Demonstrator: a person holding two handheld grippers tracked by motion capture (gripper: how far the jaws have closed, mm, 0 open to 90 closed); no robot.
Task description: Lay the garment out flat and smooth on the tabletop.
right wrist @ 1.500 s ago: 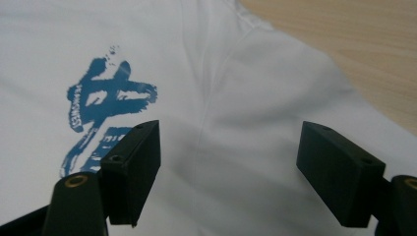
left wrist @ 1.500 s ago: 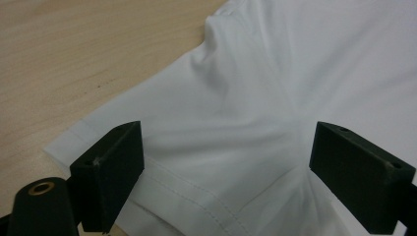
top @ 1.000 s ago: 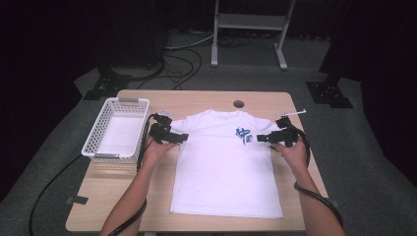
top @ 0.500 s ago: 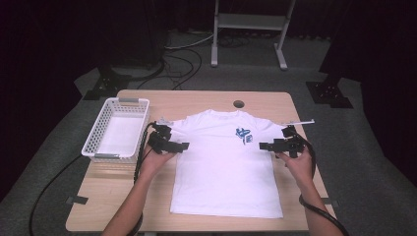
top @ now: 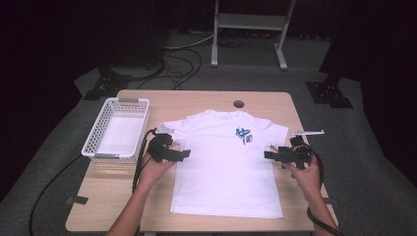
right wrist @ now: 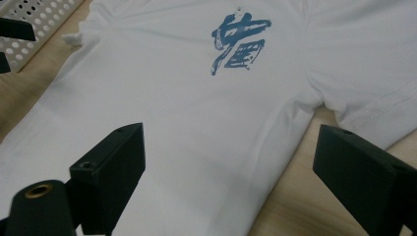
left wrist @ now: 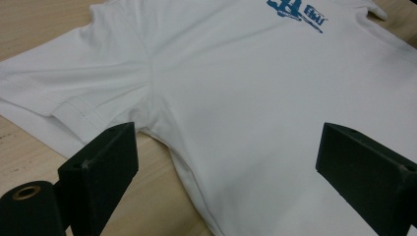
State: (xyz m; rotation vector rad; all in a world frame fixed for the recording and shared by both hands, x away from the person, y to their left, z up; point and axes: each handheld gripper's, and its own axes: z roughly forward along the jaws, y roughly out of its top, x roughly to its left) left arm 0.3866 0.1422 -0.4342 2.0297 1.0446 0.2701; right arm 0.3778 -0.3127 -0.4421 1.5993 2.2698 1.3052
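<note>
1. Shirt first: the white T-shirt [top: 227, 164] lies flat and face up in the middle of the table [top: 196, 101], collar toward the far edge, hem near the edge by me, blue print [top: 243, 135] on the chest. It is spread out smooth, I judge so that both sides can be taken at once for a fold.
2. My left gripper [top: 172, 153] sits at the shirt's left side just under the sleeve [left wrist: 59, 93], jaws spread wide with nothing between them; in the left gripper view the armpit seam lies just ahead of them.
3. My right gripper [top: 275, 155] mirrors it at the right side seam, jaws spread and pinching nothing. They have just been opening further, with only flat cloth ahead of them.
4. I hold both level with each other and pointing inward, which suits a matched grab of the 2 side edges.
5. Against 1 second ago, both my hands have come toward the near edge, from sleeve height down to the side seams; the shirt has not shifted.
6. The white basket [top: 118, 129] stands at the far left corner, apart from the shirt.
</note>
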